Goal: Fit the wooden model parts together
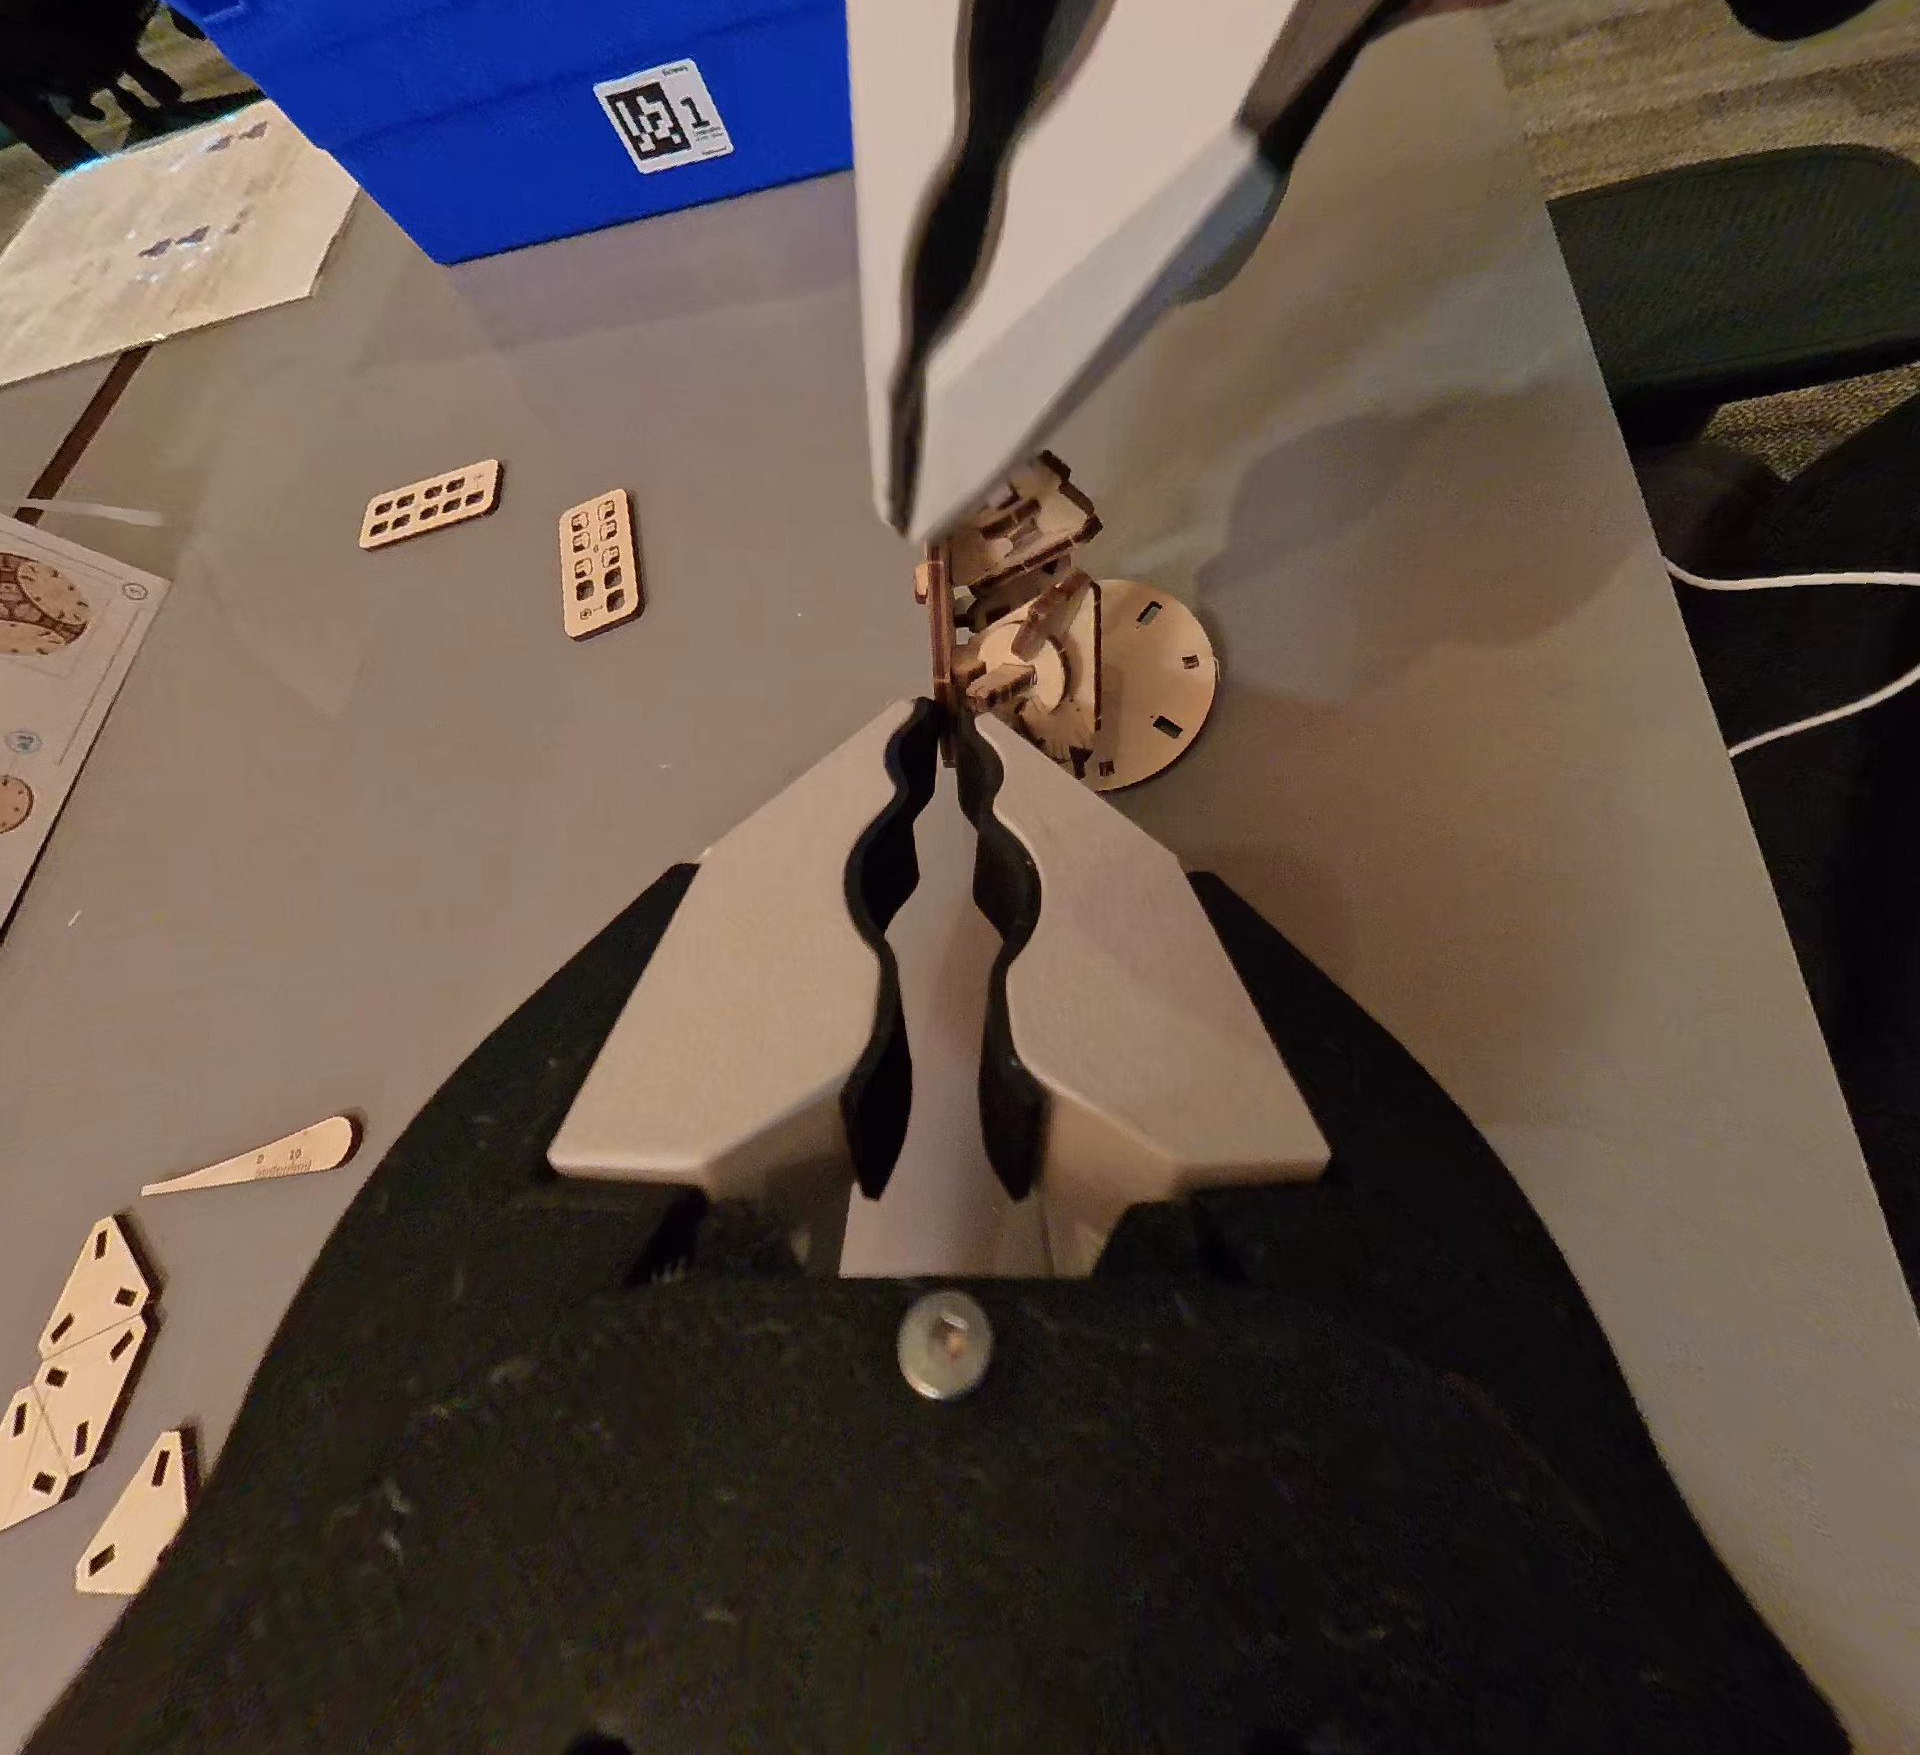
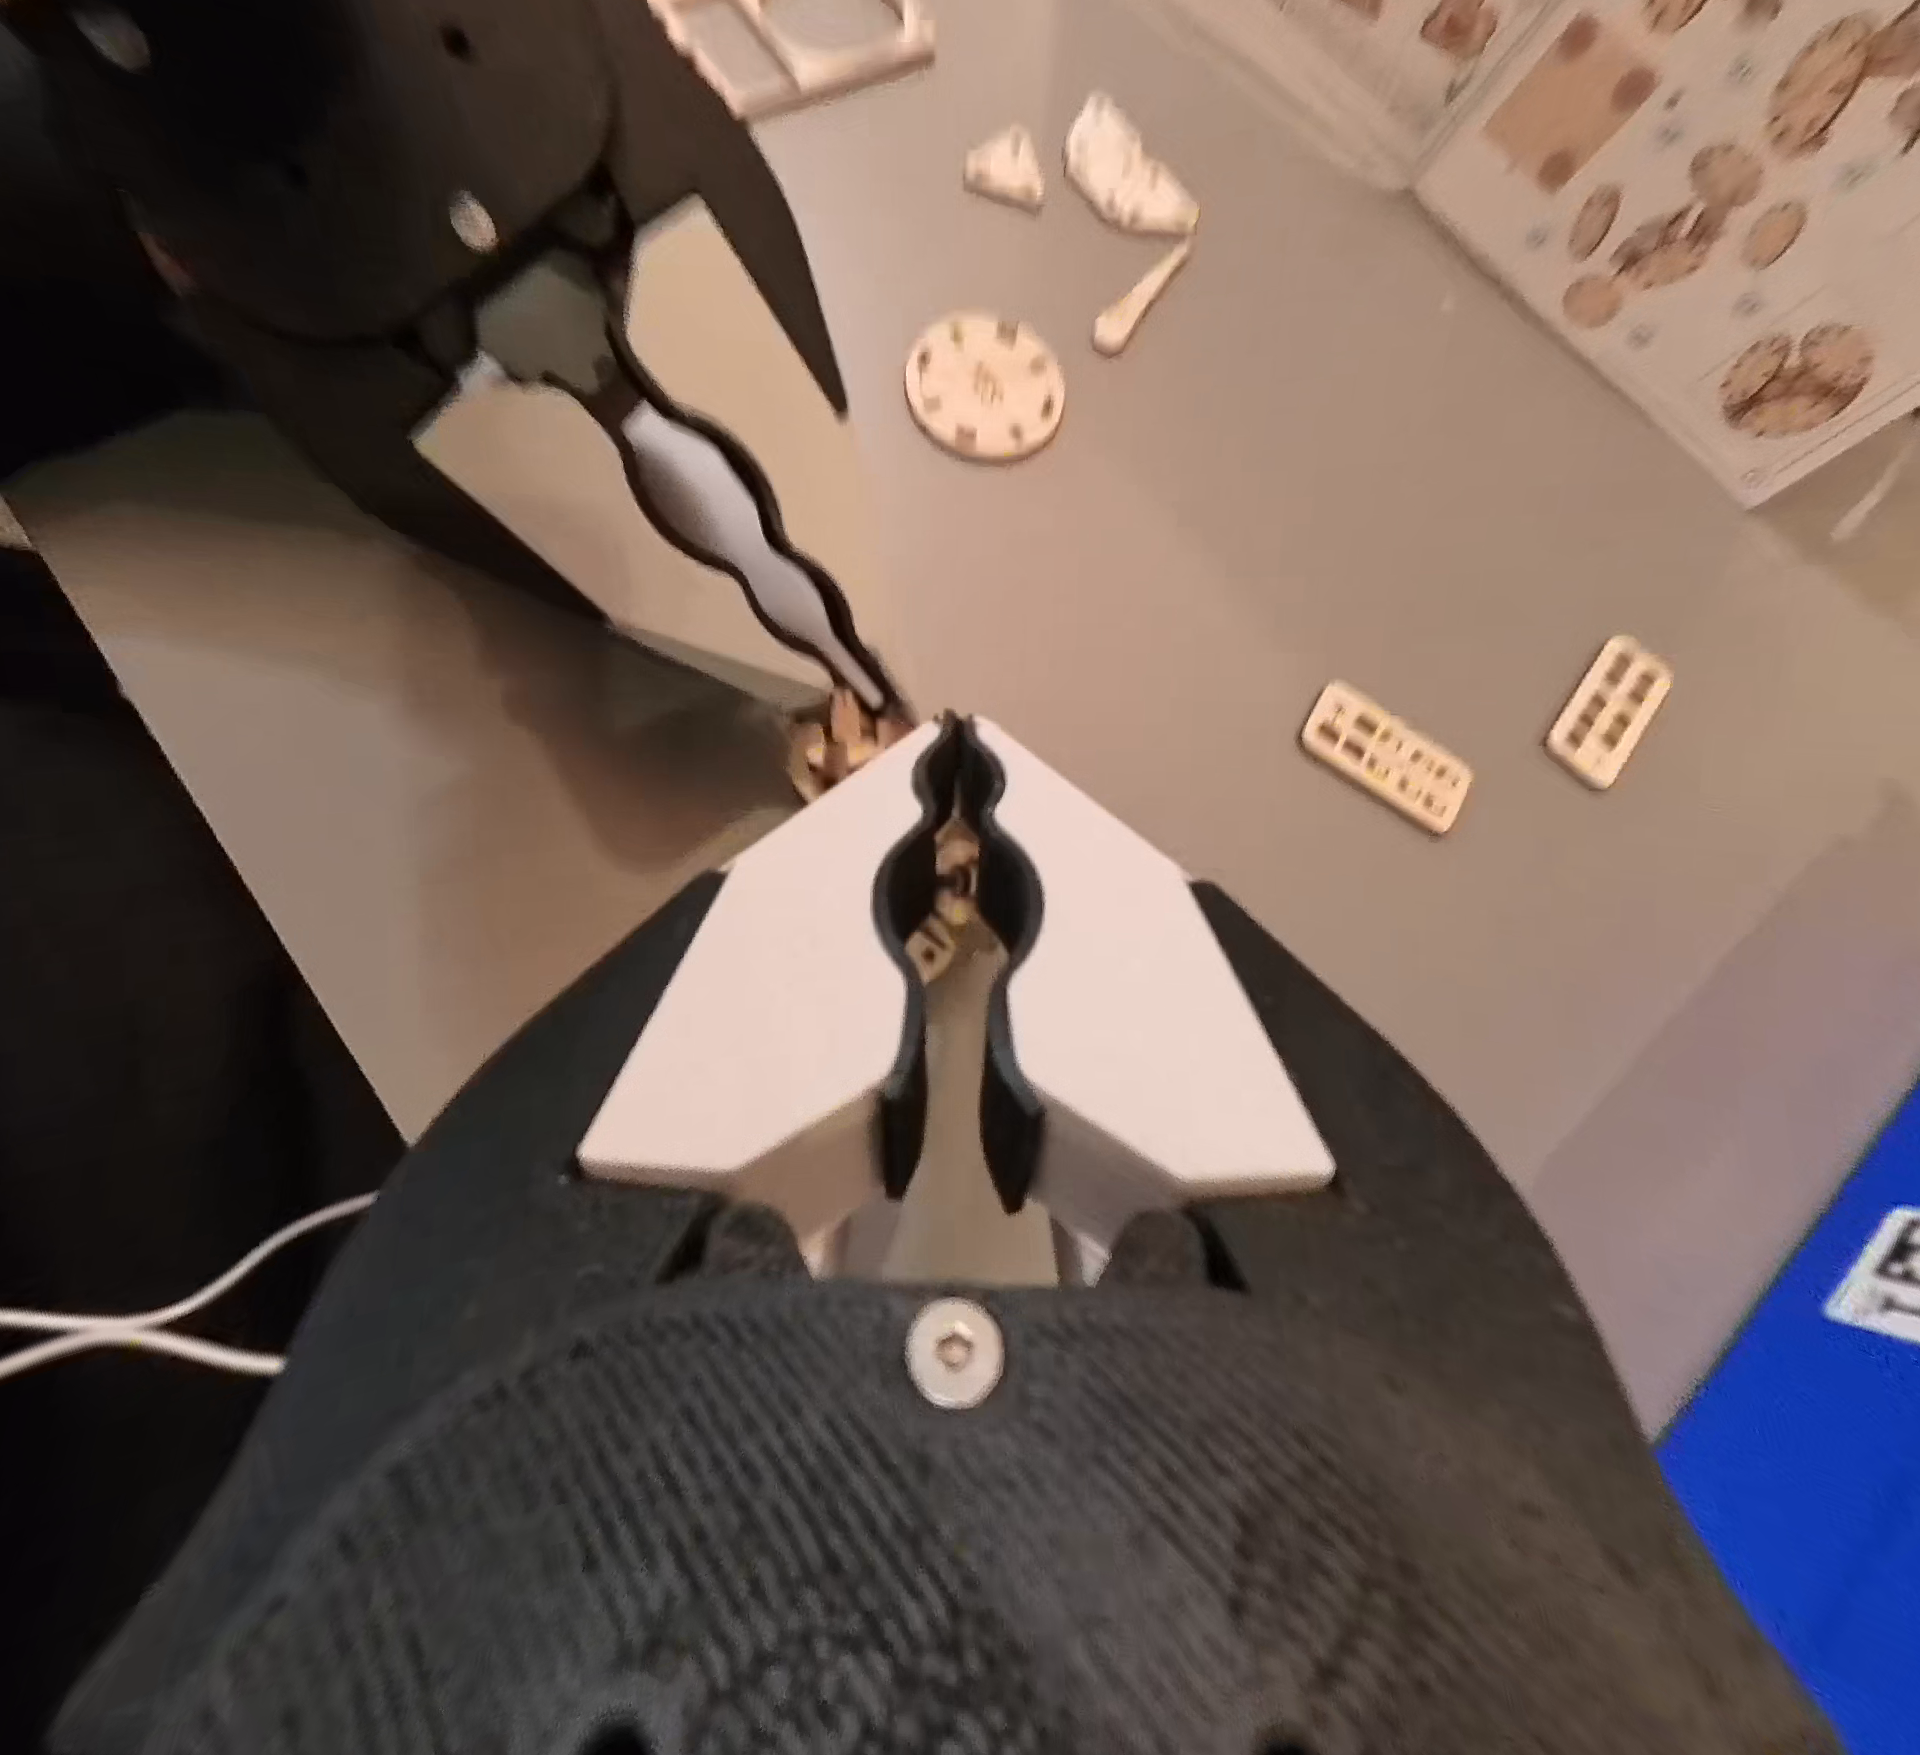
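Left gripper (image 1: 948, 718), fingers clamped on upright edge plate of small wooden assembly (image 1: 1039, 645) at frame centre, over grey bench (image 1: 416, 822); right gripper (image 1: 904, 510), fingers together, pinching same model from above.

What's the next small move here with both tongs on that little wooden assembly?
Probably hold the left tongs steady and ease the right tongs gently. Both are closed on the wooden assembly, left on its thin upright plate, right on its upper part, above the round disc on the table.
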Tool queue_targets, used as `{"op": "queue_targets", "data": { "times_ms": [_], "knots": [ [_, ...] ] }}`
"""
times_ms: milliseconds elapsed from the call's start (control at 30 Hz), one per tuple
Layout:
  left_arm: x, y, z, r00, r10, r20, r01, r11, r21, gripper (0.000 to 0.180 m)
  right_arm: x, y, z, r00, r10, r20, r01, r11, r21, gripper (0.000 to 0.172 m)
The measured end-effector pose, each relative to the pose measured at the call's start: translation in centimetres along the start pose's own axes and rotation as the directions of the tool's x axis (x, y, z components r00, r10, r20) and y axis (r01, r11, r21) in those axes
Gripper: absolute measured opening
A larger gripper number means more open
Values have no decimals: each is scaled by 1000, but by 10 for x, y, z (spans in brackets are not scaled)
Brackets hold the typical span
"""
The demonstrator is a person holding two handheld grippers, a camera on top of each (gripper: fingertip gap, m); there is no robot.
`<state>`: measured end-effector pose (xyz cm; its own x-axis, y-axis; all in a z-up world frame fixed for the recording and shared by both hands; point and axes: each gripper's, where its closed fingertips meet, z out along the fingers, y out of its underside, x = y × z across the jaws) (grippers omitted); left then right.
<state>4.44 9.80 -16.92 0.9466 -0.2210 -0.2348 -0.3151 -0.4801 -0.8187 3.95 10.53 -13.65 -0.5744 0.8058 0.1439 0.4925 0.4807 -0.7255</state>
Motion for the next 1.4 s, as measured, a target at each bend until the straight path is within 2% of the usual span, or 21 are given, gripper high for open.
{"op": "queue_targets", "data": {
  "times_ms": [33,200,300,433,467,533,600,700,833,900,1033,1100,1167,1300,1400],
  "knots": [
    [0,1,0,1000,1,3,-1,1000,-5,0,0,7,4,1000,4,5,-4,999,-42,0],
    [0,0,0,1000,5,0,-5,1000,0,0,3,-10,-6,1000,21,8,-21,999,30,0],
    [0,0,0,1000,7,2,-7,1000,-3,0,0,6,2,999,35,36,-33,997,-76,0],
    [1,0,0,1000,13,4,-13,1000,-3,0,5,-12,-9,1000,24,16,-24,1000,-5,0],
    [1,0,0,1000,13,3,-13,1000,-3,0,4,-11,-9,999,30,25,-30,999,-19,0],
    [0,0,0,1000,13,6,-13,1000,-3,0,0,11,0,998,41,49,-33,989,-145,0],
    [1,0,1,1000,17,4,-17,1000,-6,0,0,9,-1,998,40,53,-33,990,-136,0],
    [1,0,1,1000,20,5,-20,1000,-5,0,3,-9,-9,999,39,34,-38,998,-41,0],
    [1,0,0,1000,18,4,-18,1000,-5,0,1,2,-5,999,18,31,-15,997,-81,0],
    [1,0,0,1000,17,4,-17,1000,-4,0,-1,-2,-8,1000,-7,30,9,999,-41,0],
    [0,0,0,1000,4,-3,-4,1000,0,0,1,-17,-25,989,-141,-38,143,986,89,0],
    [0,0,1,1000,-14,-10,14,1000,5,0,0,-13,-32,966,-248,-80,255,960,112,13],
    [-1,0,1,999,-39,-17,39,999,8,0,-8,1,-36,929,-360,-86,369,922,120,19],
    [-2,1,1,996,-85,-34,86,996,11,0,-35,47,-23,842,-539,-31,539,841,41,36],
    [-4,2,1,992,-118,-41,119,993,12,0,-43,64,-7,783,-622,-14,622,783,-21,44]
  ]
}}
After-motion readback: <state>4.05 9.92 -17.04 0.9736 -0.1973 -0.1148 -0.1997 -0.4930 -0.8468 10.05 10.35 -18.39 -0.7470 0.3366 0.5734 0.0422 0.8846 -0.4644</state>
